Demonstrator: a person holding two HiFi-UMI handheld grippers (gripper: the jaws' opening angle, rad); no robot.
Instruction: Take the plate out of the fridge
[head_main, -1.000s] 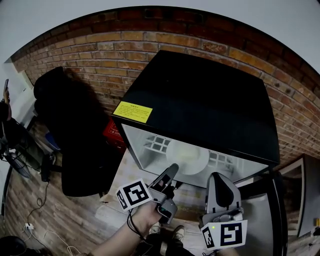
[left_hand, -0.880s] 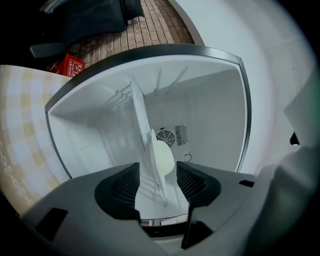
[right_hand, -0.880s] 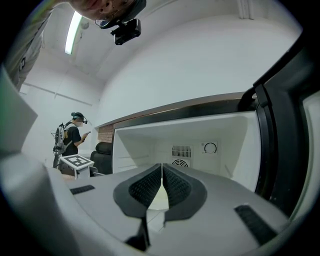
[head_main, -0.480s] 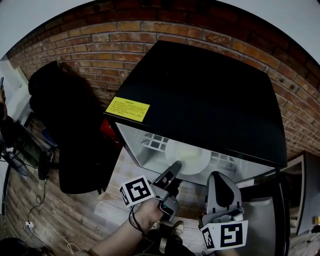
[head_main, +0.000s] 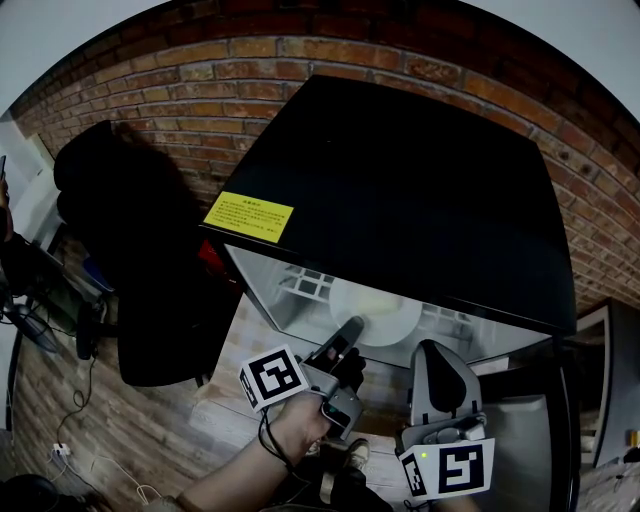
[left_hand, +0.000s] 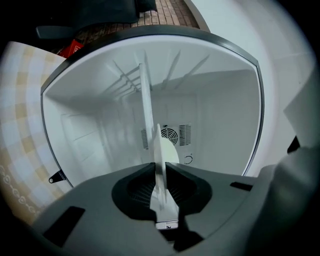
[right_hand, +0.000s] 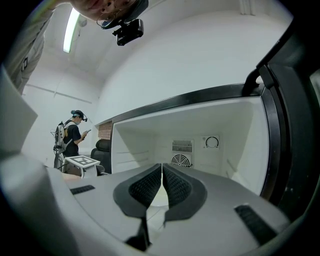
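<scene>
In the open front of the black fridge (head_main: 400, 190), the white plate (head_main: 385, 310) lies on the wire shelf (head_main: 305, 285), toward the middle of the white interior; the left gripper (head_main: 348, 330) reaches in from the near side, and its jaws are closing on the plate's near rim; in the left gripper view the plate (left_hand: 161, 150) stands edge-on between the two pads of the gripper (left_hand: 159, 167), which meet it on both faces; a round fan vent (left_hand: 170, 136) shows on the far wall behind it; the right gripper (head_main: 437, 352) hangs just near of the opening, to the right, its jaws (right_hand: 162, 167) pressed together with nothing between them; a yellow label (head_main: 248, 214) sits at the near left corner of the fridge top; a brick wall (head_main: 200, 90) runs behind, and a black chair (head_main: 130, 250) stands to the left.
</scene>
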